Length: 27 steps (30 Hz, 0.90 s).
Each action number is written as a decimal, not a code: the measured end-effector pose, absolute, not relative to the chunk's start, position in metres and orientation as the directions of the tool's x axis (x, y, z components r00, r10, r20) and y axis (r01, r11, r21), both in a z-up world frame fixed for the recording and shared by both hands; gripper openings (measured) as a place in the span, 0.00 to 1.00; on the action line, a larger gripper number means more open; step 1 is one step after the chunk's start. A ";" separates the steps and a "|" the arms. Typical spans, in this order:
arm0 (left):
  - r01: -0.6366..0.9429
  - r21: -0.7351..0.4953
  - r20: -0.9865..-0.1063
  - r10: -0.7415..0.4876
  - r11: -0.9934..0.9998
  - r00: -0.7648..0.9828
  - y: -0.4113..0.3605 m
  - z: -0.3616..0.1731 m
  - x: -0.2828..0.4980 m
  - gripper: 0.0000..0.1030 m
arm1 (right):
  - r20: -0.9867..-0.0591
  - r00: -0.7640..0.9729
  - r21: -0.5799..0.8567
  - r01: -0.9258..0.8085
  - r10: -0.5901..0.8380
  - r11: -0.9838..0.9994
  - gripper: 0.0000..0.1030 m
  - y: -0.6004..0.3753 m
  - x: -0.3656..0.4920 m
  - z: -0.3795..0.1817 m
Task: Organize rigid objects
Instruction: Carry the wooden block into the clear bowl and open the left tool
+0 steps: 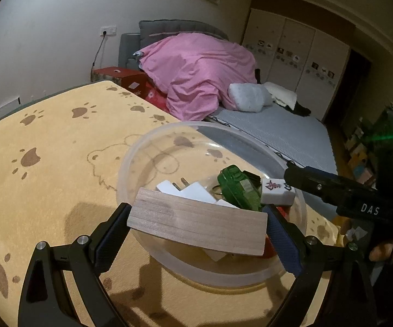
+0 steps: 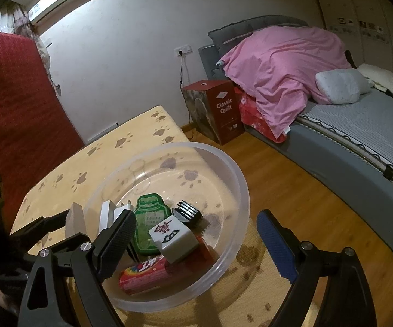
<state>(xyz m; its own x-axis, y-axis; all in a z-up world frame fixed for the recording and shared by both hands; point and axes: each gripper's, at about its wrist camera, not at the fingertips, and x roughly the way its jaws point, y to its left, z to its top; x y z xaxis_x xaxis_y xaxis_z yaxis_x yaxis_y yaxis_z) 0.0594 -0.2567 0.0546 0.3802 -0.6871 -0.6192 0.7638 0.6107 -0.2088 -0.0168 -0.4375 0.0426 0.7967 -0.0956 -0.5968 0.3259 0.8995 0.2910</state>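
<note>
Wooden and pale, a flat curved block [image 1: 196, 222] is being pinched end to end by the left gripper [image 1: 196, 226], whose pads are pressing on its two short ends. The block is hanging over the near rim of a clear plastic bowl [image 1: 169, 133], which is sitting at the worktop's [image 1: 60, 141] right edge, close to the near right corner.

Inside the bowl are lying a white plug adapter [image 1: 193, 190], a green bottle-shaped charm [image 1: 237, 188], a mahjong tile [image 2: 173, 238], a small black comb piece [image 2: 188, 212] and a red packet [image 2: 144, 272].

To do this step well, the left gripper probably needs to carry the block further past the rim, lower it toward the bare far side of the bowl, and only then release, so it is not tipping onto the pile.

The left gripper is pointing forward and downward. The right gripper [image 2: 196, 245] is standing spread wide and empty, angled down over the bowl's near right rim, its pads flanking the tile without touching it.
</note>
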 end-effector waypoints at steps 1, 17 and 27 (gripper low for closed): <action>0.769 -0.208 -0.620 -0.689 0.605 0.375 -0.257 0.055 0.059 0.93 | -0.597 0.796 0.291 0.326 -0.095 0.900 0.90 -0.437 -0.016 0.042; 0.790 -0.251 -0.609 -0.726 0.559 0.320 -0.262 0.058 0.055 0.94 | -0.596 0.798 0.290 0.322 -0.094 0.901 0.90 -0.436 -0.017 0.044; 0.733 -0.203 -0.626 -0.662 0.649 0.413 -0.247 0.059 0.062 0.94 | -0.606 0.793 0.280 0.293 -0.069 0.914 0.90 -0.425 -0.012 0.043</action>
